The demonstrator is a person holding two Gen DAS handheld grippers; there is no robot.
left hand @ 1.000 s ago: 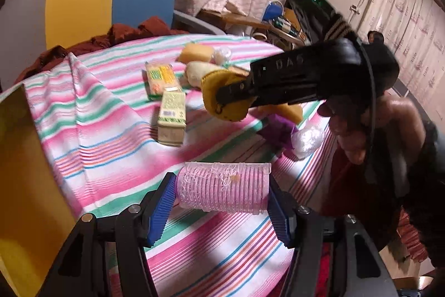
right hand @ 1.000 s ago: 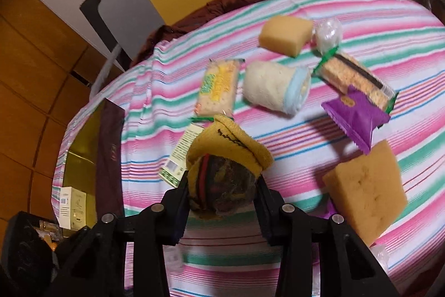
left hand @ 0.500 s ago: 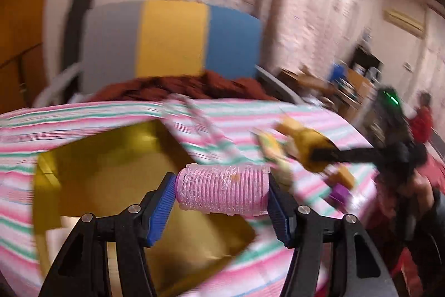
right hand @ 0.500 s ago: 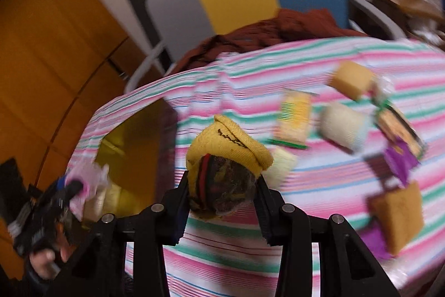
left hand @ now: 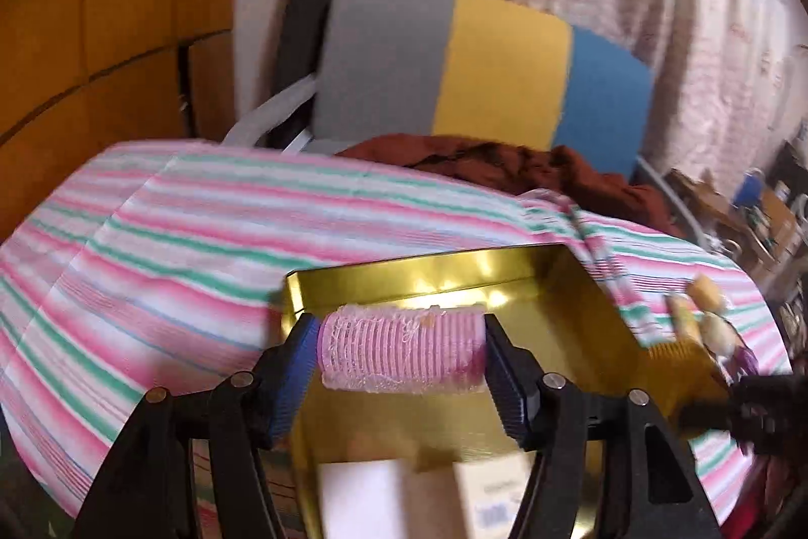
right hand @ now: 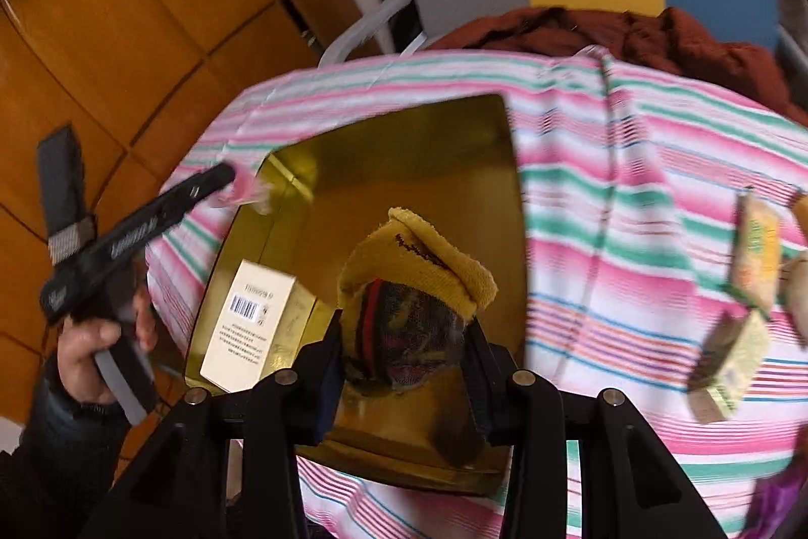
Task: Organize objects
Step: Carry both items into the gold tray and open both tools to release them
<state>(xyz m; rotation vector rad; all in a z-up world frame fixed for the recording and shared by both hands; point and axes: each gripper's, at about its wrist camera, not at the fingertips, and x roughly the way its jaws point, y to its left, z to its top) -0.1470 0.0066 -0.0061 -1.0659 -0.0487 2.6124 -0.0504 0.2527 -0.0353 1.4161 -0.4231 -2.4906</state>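
My left gripper (left hand: 401,357) is shut on a pink hair roller (left hand: 401,354), held crosswise over the near left edge of a gold tin box (left hand: 570,327). My right gripper (right hand: 404,354) is shut on a rolled yellow sock bundle (right hand: 414,281) with a dark striped core, hanging above the same gold tin box (right hand: 404,165). A white carton (right hand: 247,327) with a barcode lies inside the box at its left. In the right wrist view the left gripper (right hand: 227,185) shows at the box's left rim, held by a person's hand (right hand: 91,347).
The striped tablecloth (left hand: 202,226) covers a round table. Snack packets (right hand: 752,251) and a small box (right hand: 727,367) lie to the right of the tin. A grey, yellow and blue chair (left hand: 480,69) with a brown cloth (left hand: 505,165) stands behind. Wooden panels (right hand: 126,8) fill the left.
Both grippers have swung left from the snack area to over the gold tin box, each keeping its object. The box now lies directly beneath them.
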